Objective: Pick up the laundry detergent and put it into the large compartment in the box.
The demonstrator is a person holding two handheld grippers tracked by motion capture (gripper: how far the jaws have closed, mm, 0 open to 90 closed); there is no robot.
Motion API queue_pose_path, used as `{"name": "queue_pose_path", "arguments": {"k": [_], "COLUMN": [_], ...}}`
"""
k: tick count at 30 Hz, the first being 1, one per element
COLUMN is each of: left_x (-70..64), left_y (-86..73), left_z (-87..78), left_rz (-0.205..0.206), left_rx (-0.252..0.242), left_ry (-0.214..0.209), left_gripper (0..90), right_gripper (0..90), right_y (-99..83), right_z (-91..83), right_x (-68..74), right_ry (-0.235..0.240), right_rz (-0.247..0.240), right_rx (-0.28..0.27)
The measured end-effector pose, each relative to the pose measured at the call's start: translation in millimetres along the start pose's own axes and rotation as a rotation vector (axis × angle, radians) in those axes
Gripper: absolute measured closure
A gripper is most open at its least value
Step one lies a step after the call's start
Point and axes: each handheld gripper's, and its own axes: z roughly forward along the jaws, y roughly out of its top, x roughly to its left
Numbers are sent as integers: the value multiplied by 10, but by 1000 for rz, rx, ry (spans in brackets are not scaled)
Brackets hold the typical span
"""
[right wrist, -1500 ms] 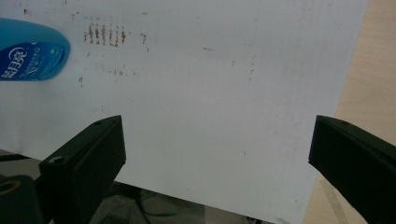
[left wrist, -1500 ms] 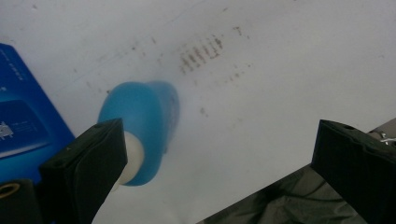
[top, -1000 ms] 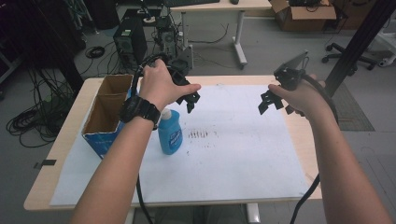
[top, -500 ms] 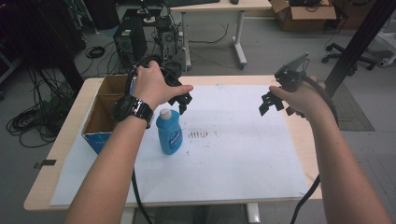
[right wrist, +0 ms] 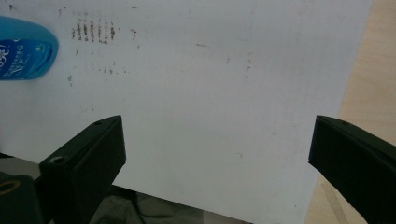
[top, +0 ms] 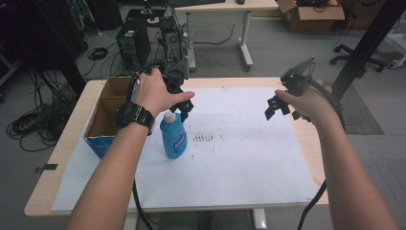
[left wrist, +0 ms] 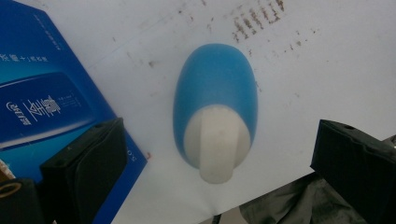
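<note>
— Where did the blue plastic bottle with the white cap (top: 173, 136) stand?

— Upright on the white paper sheet (top: 239, 158) covering the wooden tabletop (top: 330, 163), directly below the left gripper (top: 184, 106). In the left gripper view its white cap (left wrist: 217, 140) sat between the two black fingers (left wrist: 86, 161), which were spread wide and touched nothing.

— And the right gripper (top: 277, 108)?

— Well apart from the bottle, held above bare paper, its fingers (right wrist: 88, 154) likewise spread with nothing between them.

— How would the bottle handle?

— My guess: light, smooth and somewhat slippery, with walls that give under a squeeze. The cap looks stiffer but narrow, so I would close on the shoulder just under it, or across the flat of the body.

— Any room to move?

— An open cardboard box with a blue printed side (top: 103, 120) stood just beside the bottle, outside the left finger in the left gripper view; that side was tight. Toward the other finger lay open paper with only some brown smudges (top: 205, 139). The paper's edge and the tabletop's rim ran past the right gripper's outer finger.
</note>
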Motion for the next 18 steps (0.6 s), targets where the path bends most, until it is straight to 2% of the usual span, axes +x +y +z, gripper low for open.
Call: {"name": "queue_pose_path", "arguments": {"k": [4,11,18], "left_x": [-8,-17,-26], "left_y": [9,11,10], "left_z": [69,166,270], "left_rz": [7,11,14], "left_rx": [8,18,28], "left_ry": [-11,2,-4], "left_gripper": [40,40,39], "right_gripper": [39,39,39], "right_y": [-4,-7,-13], "right_z": [13,41,76], "right_x": [-14,-32,-40], "right_ry": [1,5,7], "right_rz": [0,5,4], "right_rx": [1,1,6]}}
